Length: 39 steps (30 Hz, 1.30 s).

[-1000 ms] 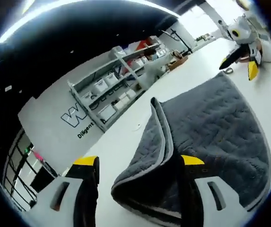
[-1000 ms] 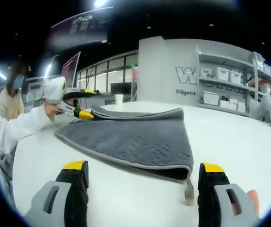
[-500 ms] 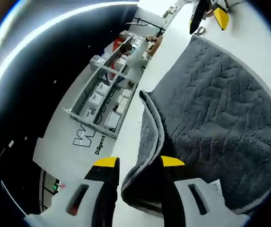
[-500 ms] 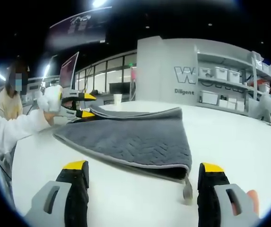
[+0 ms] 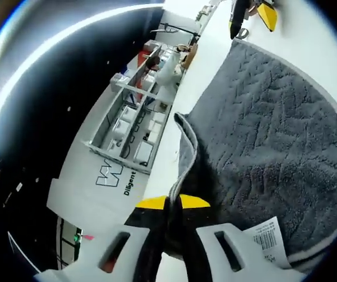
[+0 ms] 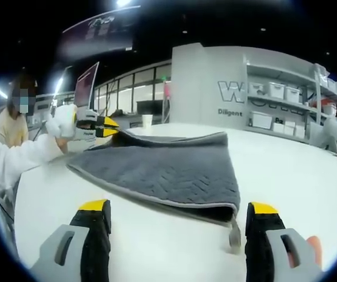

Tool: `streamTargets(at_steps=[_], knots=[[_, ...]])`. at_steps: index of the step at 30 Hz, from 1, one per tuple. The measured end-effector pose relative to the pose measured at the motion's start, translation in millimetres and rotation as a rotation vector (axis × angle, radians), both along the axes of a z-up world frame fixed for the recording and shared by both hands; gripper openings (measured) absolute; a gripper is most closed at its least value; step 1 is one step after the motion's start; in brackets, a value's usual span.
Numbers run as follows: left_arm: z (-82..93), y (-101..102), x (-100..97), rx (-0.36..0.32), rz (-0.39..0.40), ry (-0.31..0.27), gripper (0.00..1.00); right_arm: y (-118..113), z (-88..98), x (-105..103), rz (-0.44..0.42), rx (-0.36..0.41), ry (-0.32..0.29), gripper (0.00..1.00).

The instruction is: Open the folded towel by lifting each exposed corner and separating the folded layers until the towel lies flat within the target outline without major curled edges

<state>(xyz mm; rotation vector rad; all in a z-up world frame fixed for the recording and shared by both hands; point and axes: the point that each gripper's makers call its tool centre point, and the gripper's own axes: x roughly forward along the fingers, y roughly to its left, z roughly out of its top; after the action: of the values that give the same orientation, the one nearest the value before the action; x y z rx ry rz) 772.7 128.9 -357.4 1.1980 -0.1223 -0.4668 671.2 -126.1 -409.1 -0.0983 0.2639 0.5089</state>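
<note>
The table [image 6: 309, 176] was wide and white, and the towel [image 6: 168, 170] lay on it folded, grey and quilted, well short of flat; I saw no target outline. My left gripper [image 5: 173, 202] had its jaws pinched together on the upper layer at the far corner, where that edge stood up off the layer beneath; in the right gripper view the same gripper [image 6: 103, 124] sat at that raised corner. My right gripper [image 6: 177, 214] was spread wide and empty, low over the table, with the near corner and its small tag [image 6: 234, 235] just ahead between the jaws. I judged this the first corner lift. The next move, I thought, called for peeling that layer up and over, with the right jaws closing on the near corner to help it.
</note>
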Motion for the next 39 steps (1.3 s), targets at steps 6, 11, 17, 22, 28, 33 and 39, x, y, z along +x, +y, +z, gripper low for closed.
streamTargets(at_steps=[6,11,17,22,28,33,39], knots=[[6.5,6.5,4.4,-0.048,0.027,-0.004,0.05,0.9,0.9,-0.7,0.001,0.002,-0.003,0.95],[16.9,19.0,12.9,-0.097,0.073,-0.033,0.05,3.2,0.7,-1.6,0.008,0.001,-0.003,0.95],[17.9,40.2,25.7,-0.18,0.147,-0.032,0.05,2.4,3.2,-1.5,0.008,0.003,-0.012,0.95],[20.1,60.7,40.1,-0.239,0.203,-0.04,0.05,2.9,3.3,-1.1,0.011,0.004,-0.013,0.95],[15.0,71.5,46.1,-0.268,0.248,-0.03,0.05,2.9,3.4,-1.2,0.011,0.004,-0.012,0.95],[15.7,93.5,60.8,-0.296,0.299,-0.034,0.05,3.6,3.3,-1.9,0.01,0.006,-0.012,0.95],[7.5,113.3,66.9,-0.32,0.372,-0.003,0.05,3.0,2.9,-1.1,0.01,0.006,-0.009,0.95]])
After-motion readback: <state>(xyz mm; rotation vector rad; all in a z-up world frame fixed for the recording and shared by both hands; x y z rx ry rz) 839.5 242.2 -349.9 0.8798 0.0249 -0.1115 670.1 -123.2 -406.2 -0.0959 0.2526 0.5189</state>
